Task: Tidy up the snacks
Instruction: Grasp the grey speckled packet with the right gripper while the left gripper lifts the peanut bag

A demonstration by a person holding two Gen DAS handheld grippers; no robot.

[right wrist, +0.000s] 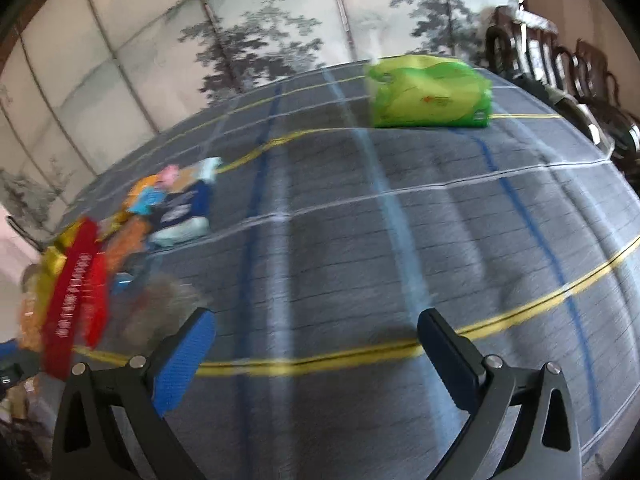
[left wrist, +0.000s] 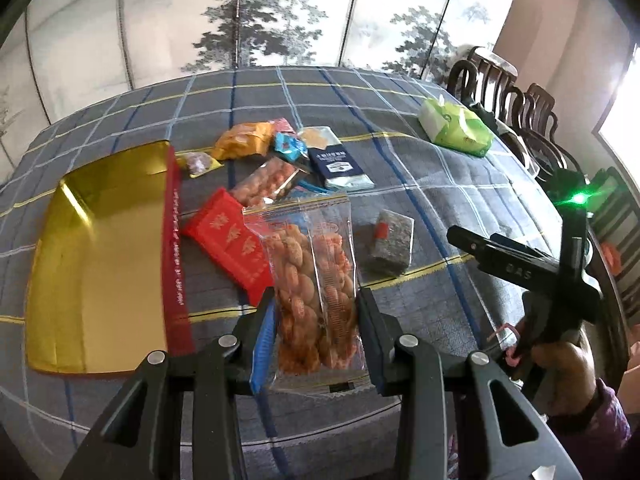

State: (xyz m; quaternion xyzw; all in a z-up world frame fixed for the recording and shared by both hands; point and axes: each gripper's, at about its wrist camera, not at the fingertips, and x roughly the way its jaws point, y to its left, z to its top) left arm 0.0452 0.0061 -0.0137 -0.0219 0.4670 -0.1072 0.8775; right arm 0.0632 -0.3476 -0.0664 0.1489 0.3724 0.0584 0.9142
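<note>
Snack bag (left wrist: 316, 280) of twisted crackers sits clamped in the left gripper (left wrist: 316, 312), at 3 o'clock of the gold tray (left wrist: 96, 248) on the checked desk (left wrist: 420, 184). Right wrist view, blurred: right gripper (right wrist: 316, 340) gapes empty over the desk, green pack (right wrist: 428, 92) at 1 o'clock.

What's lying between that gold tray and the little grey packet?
In the left wrist view, between the gold tray and the grey packet lie a red packet and a clear bag, held by the left gripper.
</note>
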